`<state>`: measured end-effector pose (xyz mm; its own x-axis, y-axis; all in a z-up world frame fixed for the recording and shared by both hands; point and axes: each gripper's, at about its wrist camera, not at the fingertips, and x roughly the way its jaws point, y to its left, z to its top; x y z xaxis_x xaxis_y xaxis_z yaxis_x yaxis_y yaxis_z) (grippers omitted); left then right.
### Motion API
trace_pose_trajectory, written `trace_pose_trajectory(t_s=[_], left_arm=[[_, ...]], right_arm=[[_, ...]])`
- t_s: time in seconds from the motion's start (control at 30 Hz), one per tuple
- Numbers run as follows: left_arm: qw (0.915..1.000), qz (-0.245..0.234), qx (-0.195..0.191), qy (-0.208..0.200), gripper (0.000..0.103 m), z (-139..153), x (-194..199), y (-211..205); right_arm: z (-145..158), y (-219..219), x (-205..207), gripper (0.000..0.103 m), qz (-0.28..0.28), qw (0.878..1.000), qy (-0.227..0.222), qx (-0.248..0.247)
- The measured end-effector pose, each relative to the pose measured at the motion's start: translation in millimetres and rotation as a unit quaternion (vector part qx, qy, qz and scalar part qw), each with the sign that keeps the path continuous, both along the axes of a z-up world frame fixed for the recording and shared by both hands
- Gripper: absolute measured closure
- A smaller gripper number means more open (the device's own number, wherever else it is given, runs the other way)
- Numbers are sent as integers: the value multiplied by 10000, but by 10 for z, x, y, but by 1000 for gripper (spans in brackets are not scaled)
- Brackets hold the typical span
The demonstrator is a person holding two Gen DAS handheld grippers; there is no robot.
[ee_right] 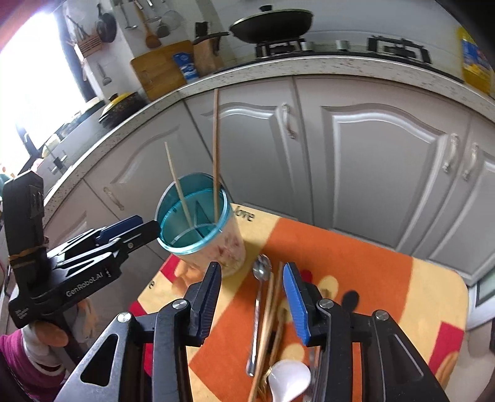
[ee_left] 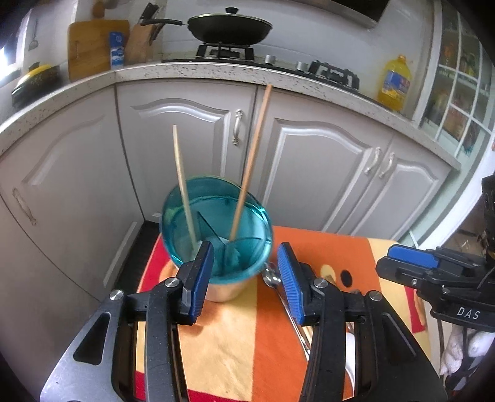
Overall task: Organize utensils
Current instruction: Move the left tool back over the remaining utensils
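Observation:
A utensil cup with a teal divided top (ee_left: 216, 222) stands on the orange-and-yellow cloth (ee_left: 222, 340); it also shows in the right wrist view (ee_right: 198, 228). Two wooden chopsticks (ee_left: 252, 160) (ee_right: 215, 154) stand upright in it. My left gripper (ee_left: 244, 278) is open and empty just in front of the cup. My right gripper (ee_right: 252, 297) is open and empty above a metal spoon (ee_right: 258, 309), wooden chopsticks (ee_right: 272, 312) and a white spoon (ee_right: 287, 380) lying on the cloth. The metal spoon's bowl shows in the left wrist view (ee_left: 272, 278). Each gripper shows in the other's view (ee_left: 433, 278) (ee_right: 92, 247).
The small table (ee_right: 402, 293) stands in front of grey kitchen cabinets (ee_left: 309, 148). On the speckled counter (ee_left: 185, 69) sit a wok on the stove (ee_left: 229, 27), a cutting board (ee_left: 89, 46), a knife block (ee_left: 142, 40) and an oil bottle (ee_left: 397, 83).

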<state>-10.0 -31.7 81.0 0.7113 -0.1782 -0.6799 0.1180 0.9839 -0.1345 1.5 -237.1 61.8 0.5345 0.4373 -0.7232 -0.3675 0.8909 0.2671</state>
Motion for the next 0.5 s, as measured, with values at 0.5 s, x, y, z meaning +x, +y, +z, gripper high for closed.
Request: trace_pose_trajectory(t_s=[0.5], left_arm=[[9983,-538,170,173,54,-65,-226,-485]], right_arm=[[-76,-427,-426,61,-461,9987,19,-219]])
